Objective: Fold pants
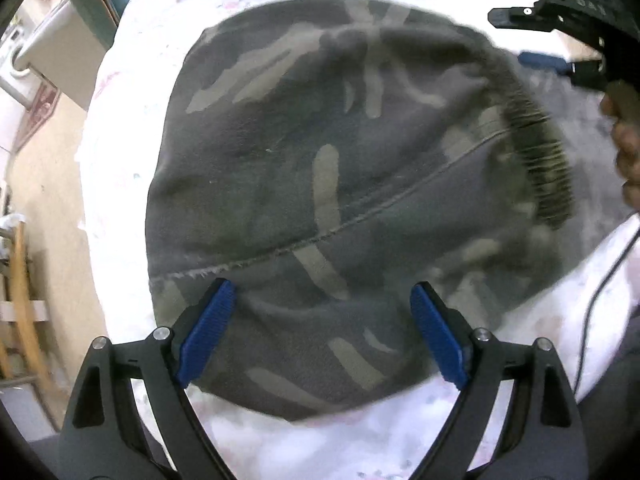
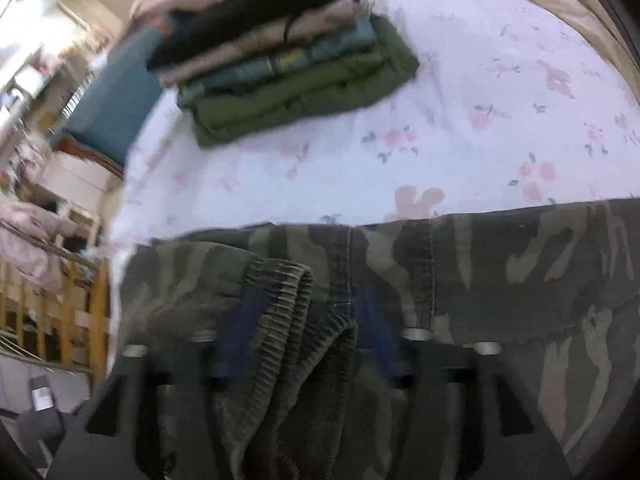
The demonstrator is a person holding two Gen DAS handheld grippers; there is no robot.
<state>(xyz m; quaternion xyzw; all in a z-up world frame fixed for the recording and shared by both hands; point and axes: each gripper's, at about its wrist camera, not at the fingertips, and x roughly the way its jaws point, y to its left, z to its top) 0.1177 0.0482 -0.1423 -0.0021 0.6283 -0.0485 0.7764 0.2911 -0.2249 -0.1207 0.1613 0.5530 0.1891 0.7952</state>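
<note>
Over on the left, the left tongs (image 1: 322,328) hang wide open above the near end of the camouflage pants (image 1: 320,184), both blue pads clear of the cloth and gripping nothing. The pants lie on the bed (image 1: 120,168), on its white flowered sheet, already doubled into a broad rounded block, with a seam running across the middle and the ribbed waistband (image 1: 540,160) along the right-hand edge.

To my eye this is mid-fold: the right tongs (image 2: 304,320) have the ribbed waistband (image 2: 288,312) bunched up between the blue pads, so they look closed on it, though the picture is blurred and I would not swear how tightly. In the left view the right tongs (image 1: 556,36) sit at the far right corner of the pants, the holder's fingers just behind.

What the next move seems to call for is carrying that waistband end across the pants toward the left side, then the free tongs pressing or pinching the near edge so the layers stay square — the fleece looks soft and will likely slump if let go early.

Room is fair: bare sheet lies beyond the pants, with the stack of folded clothes (image 2: 288,64) well apart near the far left corner. The bed's left edge is near the pants — little margin there — and a dark cable (image 1: 600,292) trails over the sheet at the right
</note>
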